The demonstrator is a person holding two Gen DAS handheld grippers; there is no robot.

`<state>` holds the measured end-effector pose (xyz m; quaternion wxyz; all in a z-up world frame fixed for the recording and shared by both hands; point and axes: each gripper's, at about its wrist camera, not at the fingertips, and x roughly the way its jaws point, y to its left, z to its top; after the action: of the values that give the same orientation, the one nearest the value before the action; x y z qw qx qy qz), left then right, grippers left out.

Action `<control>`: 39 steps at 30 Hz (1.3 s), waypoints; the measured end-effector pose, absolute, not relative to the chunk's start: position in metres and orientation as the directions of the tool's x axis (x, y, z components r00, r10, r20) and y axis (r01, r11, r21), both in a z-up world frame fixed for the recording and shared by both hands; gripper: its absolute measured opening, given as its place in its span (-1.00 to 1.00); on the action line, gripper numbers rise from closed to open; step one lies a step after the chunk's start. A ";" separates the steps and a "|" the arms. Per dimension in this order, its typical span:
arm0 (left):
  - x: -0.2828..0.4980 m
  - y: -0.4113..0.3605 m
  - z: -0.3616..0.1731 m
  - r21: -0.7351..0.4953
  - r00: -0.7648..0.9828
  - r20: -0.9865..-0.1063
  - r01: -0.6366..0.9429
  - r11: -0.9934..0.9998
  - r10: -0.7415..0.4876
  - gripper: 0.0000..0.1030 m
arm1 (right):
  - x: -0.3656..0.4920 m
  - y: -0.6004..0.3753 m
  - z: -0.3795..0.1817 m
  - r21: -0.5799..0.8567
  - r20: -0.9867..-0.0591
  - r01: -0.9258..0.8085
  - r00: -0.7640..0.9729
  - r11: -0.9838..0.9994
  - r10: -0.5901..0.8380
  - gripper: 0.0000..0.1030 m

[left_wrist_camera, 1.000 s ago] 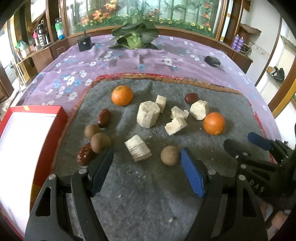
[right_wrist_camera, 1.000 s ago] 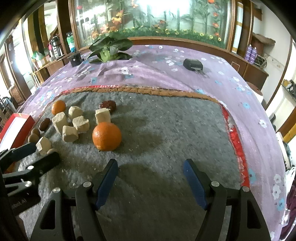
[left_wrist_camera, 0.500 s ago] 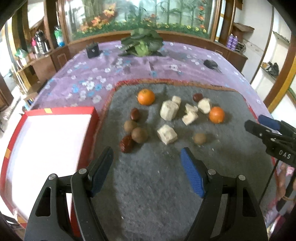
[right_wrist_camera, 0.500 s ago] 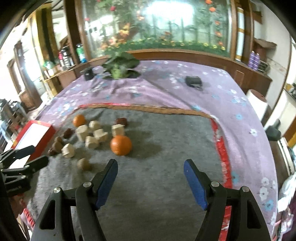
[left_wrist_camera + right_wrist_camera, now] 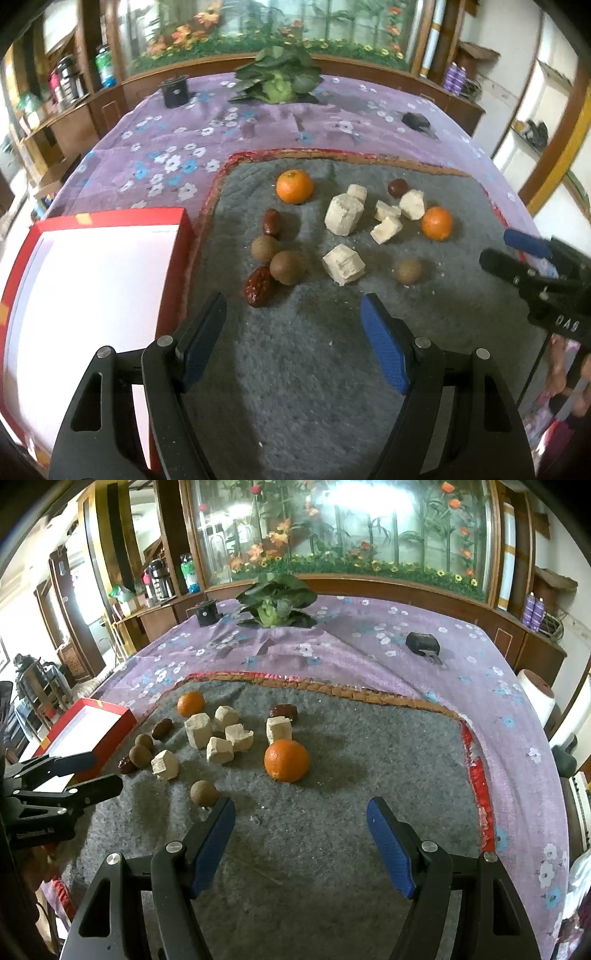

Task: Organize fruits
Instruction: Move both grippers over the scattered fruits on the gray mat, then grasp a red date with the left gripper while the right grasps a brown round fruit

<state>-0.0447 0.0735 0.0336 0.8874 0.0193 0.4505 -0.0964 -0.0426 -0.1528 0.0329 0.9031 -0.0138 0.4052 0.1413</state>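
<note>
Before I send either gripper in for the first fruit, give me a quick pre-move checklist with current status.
1. Left gripper open and holding nothing: ok.
2. Right gripper open and holding nothing: ok.
3. Red box open, interior showing no contents: ok.
4. Fruit reachable on the grey mat, none in the box yet: ok.
5. Near orange free of neighbours for a clean grasp: ok.
6. Wrinkled red date separate from the brown fruit: not ok, they touch.
</note>
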 end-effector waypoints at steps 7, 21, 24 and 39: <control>-0.030 0.081 0.023 -0.036 0.545 -0.822 0.236 0.971 -0.163 0.30 | -0.040 -0.150 0.032 0.115 -0.737 -0.313 0.609 0.943 0.292 0.30; -0.017 0.082 0.011 -0.053 0.484 -0.858 0.246 0.968 -0.170 -0.65 | -0.039 -0.121 0.023 0.197 -0.746 -0.452 0.508 0.870 0.432 -0.06; -0.020 0.083 0.011 -0.038 0.492 -0.858 0.231 0.972 -0.151 -0.65 | -0.036 -0.116 0.020 0.237 -0.734 -0.473 0.485 0.848 0.475 -0.09; -0.027 0.095 0.018 -0.105 0.497 -0.848 0.181 0.978 -0.183 -0.65 | -0.021 -0.085 0.002 0.154 -0.779 -0.526 0.457 0.836 0.431 -0.56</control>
<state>-0.0269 0.0955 0.0175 0.8653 -0.0011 0.4901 -0.1050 -0.0207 -0.0849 0.0020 0.8517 -0.0542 0.4392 0.2807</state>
